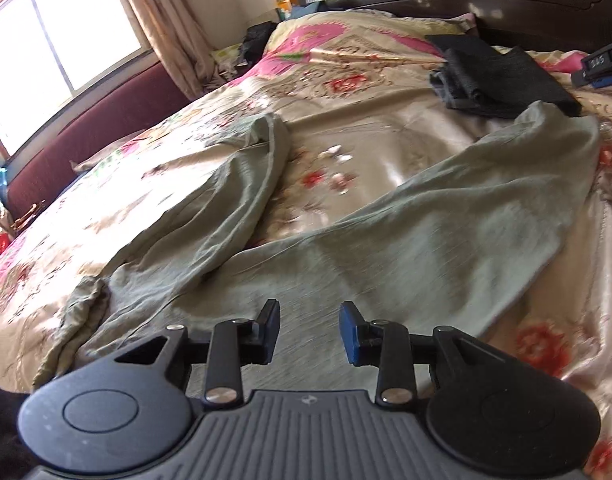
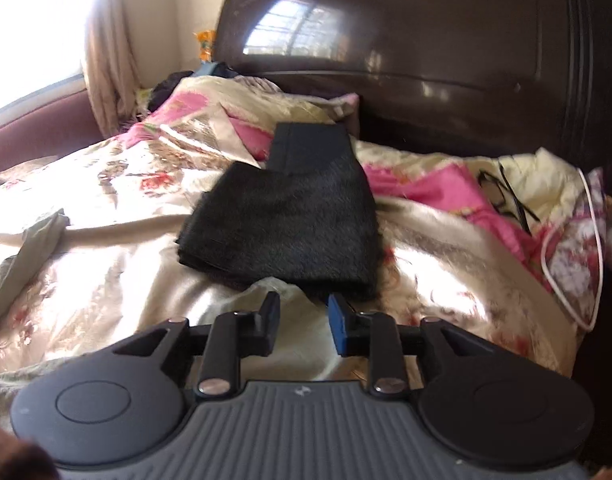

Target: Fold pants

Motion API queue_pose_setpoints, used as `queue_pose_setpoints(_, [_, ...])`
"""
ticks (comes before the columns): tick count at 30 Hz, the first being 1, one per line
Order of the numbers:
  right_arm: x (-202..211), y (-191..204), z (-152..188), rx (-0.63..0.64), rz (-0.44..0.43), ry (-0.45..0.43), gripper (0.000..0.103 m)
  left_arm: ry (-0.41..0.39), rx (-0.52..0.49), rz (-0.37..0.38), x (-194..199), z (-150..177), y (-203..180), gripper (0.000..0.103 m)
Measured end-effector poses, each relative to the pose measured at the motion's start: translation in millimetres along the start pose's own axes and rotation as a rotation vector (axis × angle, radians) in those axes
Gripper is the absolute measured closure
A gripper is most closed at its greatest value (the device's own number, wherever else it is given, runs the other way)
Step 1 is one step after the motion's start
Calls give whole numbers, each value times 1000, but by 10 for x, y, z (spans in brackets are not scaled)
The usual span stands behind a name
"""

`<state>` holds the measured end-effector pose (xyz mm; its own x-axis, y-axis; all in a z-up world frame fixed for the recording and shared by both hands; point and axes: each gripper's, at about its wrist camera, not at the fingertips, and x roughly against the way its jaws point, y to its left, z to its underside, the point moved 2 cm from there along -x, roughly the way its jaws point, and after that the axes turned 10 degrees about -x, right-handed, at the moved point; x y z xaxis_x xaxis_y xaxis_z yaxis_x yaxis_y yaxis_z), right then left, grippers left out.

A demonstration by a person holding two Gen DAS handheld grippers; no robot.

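The green pants [image 1: 386, 232] lie spread flat on the bed's floral bedspread [image 1: 386, 140], just in front of the dark wooden headboard [image 2: 426, 40] end of the bed but well short of it. Their waist end sits closest to the left gripper [image 1: 310, 332], and the two legs fan away toward the headboard, one running off to the left, the other to the right, with bare bedspread between them. The left gripper hangs over the waist part of the pants; its jaws stand parted with only air between them, gripping nothing.

Between the pants and the headboard lies a stack of folded dark garments [image 2: 290, 220], resting on the bedspread; the far end of the right-hand leg reaches just beside this stack. The right gripper [image 2: 302, 326] points at the near edge of the stack, its jaws also apart and empty, with a bit of pale cloth and the dark fabric's edge showing beyond the gap. Whether the tips touch the stack cannot be told.

To the right of the stack, nearer the headboard, a pair of black glasses [image 2: 502, 196] and a white cable [image 2: 562, 280] lie on the rumpled bedding. Left of the headboard hangs a beige curtain [image 1: 166, 20] beside a bright window [image 1: 46, 40]. No container shows clearly in either view.
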<state>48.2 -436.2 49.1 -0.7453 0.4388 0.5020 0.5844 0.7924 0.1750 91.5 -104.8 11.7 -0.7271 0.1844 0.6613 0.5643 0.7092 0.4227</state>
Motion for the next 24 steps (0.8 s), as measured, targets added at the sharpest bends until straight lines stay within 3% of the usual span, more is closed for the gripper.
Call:
queue_pose_setpoints(4, [-135, 725, 12, 75, -200, 81, 56, 45, 59, -90, -81, 281, 452, 55])
queue_pose_setpoints(7, [-374, 1395, 88, 139, -308, 174, 56, 67, 86, -151, -120, 453, 764, 54])
queue_pose_setpoints(11, [-563, 2262, 256, 252, -410, 216, 56, 91, 131, -238, -191, 661, 1269, 45])
queue_pose_setpoints(15, [-607, 2973, 514, 330, -514, 268, 56, 104, 193, -325, -406, 742, 1744, 45])
queue_pose_setpoints(18, [-675, 3388, 680, 393, -564, 297, 56, 92, 205, -305, -618, 711, 1903, 44])
queue_pose_setpoints(22, [-762, 3806, 833, 482, -599, 291, 56, 68, 104, -301, -933, 546, 1905, 40])
queue_pose_setpoints(24, [-798, 3962, 886, 509, -632, 303, 56, 69, 102, -286, -1096, 487, 1957, 40])
